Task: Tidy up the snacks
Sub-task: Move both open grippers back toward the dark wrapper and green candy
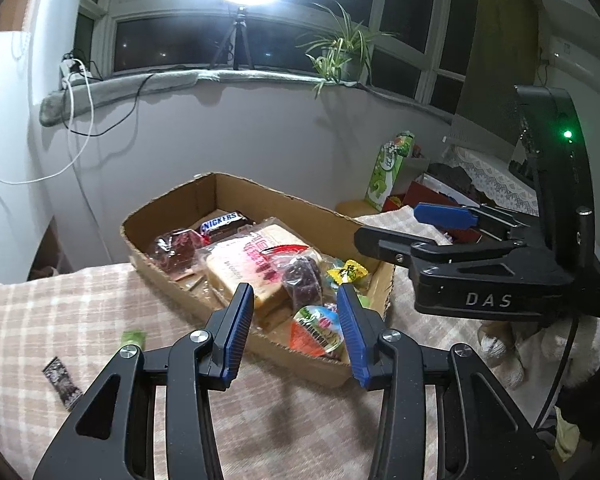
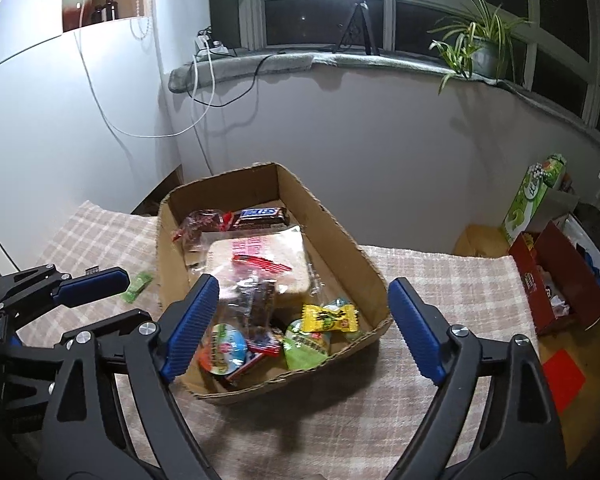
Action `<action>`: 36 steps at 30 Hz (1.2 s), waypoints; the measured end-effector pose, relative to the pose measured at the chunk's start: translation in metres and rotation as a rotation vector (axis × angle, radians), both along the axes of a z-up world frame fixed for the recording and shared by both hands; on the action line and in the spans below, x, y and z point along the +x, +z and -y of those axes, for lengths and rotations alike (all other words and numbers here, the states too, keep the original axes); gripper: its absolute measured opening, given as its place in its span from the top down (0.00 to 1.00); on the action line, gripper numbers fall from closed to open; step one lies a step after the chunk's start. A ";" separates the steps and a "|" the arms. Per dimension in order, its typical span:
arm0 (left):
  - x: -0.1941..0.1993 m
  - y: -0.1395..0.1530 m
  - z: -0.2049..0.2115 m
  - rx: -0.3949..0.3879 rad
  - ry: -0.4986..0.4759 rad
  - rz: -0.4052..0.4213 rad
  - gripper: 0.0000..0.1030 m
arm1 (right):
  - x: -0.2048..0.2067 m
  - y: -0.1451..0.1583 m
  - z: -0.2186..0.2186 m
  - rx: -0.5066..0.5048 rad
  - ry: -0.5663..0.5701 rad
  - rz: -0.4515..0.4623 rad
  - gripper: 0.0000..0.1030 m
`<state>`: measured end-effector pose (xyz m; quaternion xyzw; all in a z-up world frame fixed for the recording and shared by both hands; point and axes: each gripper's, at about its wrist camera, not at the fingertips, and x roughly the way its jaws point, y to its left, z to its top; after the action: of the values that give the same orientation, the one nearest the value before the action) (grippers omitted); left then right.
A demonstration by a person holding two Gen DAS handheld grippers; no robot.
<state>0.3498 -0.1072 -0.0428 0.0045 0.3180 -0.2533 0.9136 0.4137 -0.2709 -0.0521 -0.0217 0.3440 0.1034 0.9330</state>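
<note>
Both my grippers, left and right, gaping, empty. Green packet near cloth's left edge: light, crinkly, slippery; pinch its middle.

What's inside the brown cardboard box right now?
The brown cardboard box holds a Snickers bar, a bagged slice of bread, a yellow candy, a round jelly cup and dark wrapped snacks. Whatever lies under the bread is covered.
</note>
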 end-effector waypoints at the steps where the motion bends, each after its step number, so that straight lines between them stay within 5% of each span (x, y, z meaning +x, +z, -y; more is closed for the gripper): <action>1: -0.001 0.001 -0.004 0.000 0.004 0.000 0.59 | -0.002 0.001 -0.003 0.001 0.003 -0.001 0.14; 17: 0.011 0.001 -0.131 -0.085 0.246 -0.031 0.52 | -0.034 0.005 -0.068 0.094 0.156 -0.009 0.14; 28: 0.021 -0.033 -0.186 -0.124 0.347 -0.131 0.52 | -0.016 -0.033 -0.148 0.121 0.242 -0.158 0.14; 36: 0.031 -0.061 -0.200 -0.130 0.366 -0.225 0.59 | 0.038 -0.068 -0.172 0.180 0.173 -0.390 0.45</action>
<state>0.3809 0.0925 -0.1039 -0.1404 0.3963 -0.1020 0.9016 0.4519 -0.0989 -0.1205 0.0528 0.5040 0.2154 0.8347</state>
